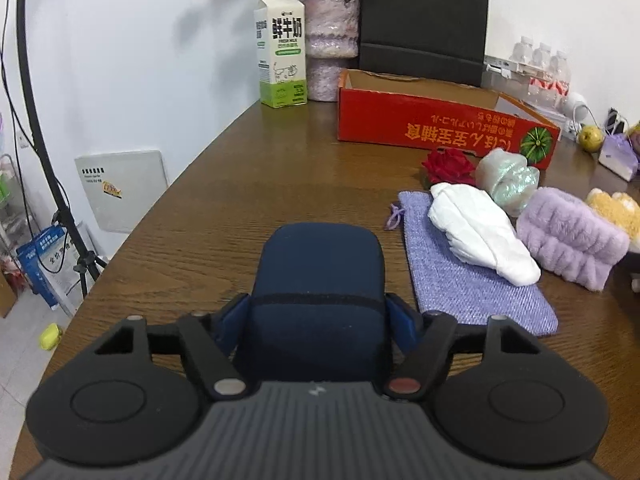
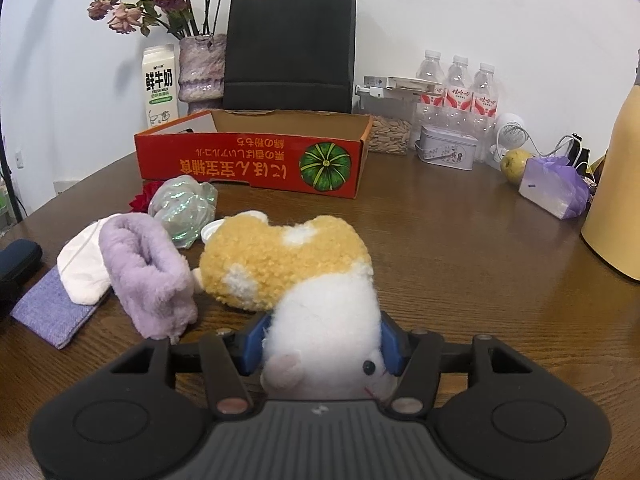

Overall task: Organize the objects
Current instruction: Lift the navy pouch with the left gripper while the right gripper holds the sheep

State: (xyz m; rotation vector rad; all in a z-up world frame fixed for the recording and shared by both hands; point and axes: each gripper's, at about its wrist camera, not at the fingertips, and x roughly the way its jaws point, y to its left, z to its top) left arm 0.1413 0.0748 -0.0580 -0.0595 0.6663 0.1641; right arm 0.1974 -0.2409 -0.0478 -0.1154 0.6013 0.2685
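Between blue tongs (image 2: pixel 320 344), a fuzzy plush hamster (image 2: pixel 312 280) sits squeezed.

The room was evenly bright under soft overhead light. Faint grey shadows fell on the white wall (image 1: pixel 160 40), the counter (image 1: pixel 248 184) showed mild sheen, and fisheye bending darkened the corners.

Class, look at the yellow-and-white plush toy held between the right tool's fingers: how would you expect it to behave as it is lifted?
The plush toy looks soft and fluffy, so it probably squashes under the right tool rather than slipping. Its yellow end overhangs the fingers and may droop. It is likely light for its size and unlikely to break if dropped.
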